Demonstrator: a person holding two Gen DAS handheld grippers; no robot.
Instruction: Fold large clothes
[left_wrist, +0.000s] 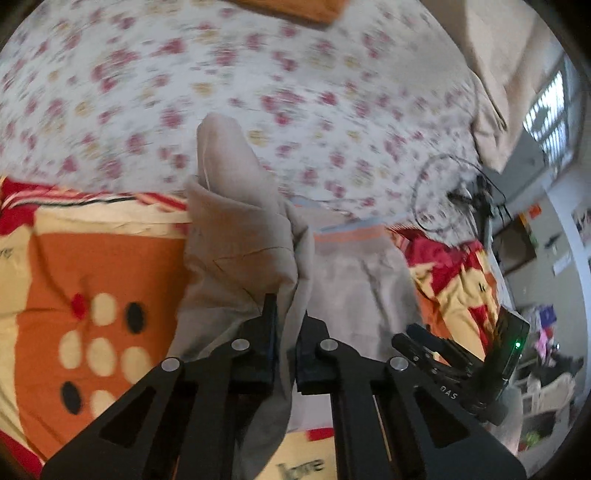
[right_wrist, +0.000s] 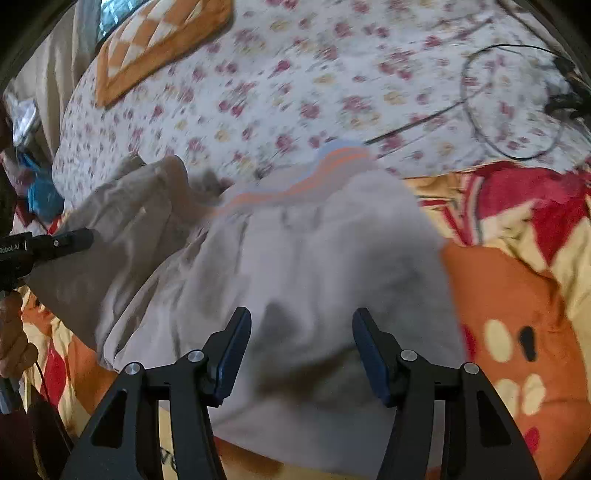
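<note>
1. The left gripper (left_wrist: 286, 317) is nearest in its own view, its jaws pinched together on a fold of the grey garment (left_wrist: 236, 229) — cloth runs up between the two black fingers and hangs down below them.
2. From that pinch the garment rises in a bunched, lifted peak over the orange-and-red blanket (left_wrist: 103, 266), while the rest of it lies flatter to the right, with an orange and pale blue striped band (left_wrist: 347, 230) at its far edge.
3. The right gripper (right_wrist: 301, 332) hangs above the broad flat part of the garment (right_wrist: 314, 266) with its blue-padded jaws apart; nothing is between the pads, and the cloth lies below them.
4. In the right wrist view the left tool enters from the left edge as a black bar (right_wrist: 55, 245), with the raised grey fold just beside its tip; a hand (right_wrist: 13, 332) shows below it at the left edge.
5. The garment lies across the near part of the bed, on the blanket, its striped band reaching the boundary where the flowered sheet (right_wrist: 295, 81) begins.
6. Farther off on the sheet — toward its right side — a thin black cable (right_wrist: 509, 103) loops, and an orange checked cushion (right_wrist: 159, 40) rests near the far left corner.
</note>
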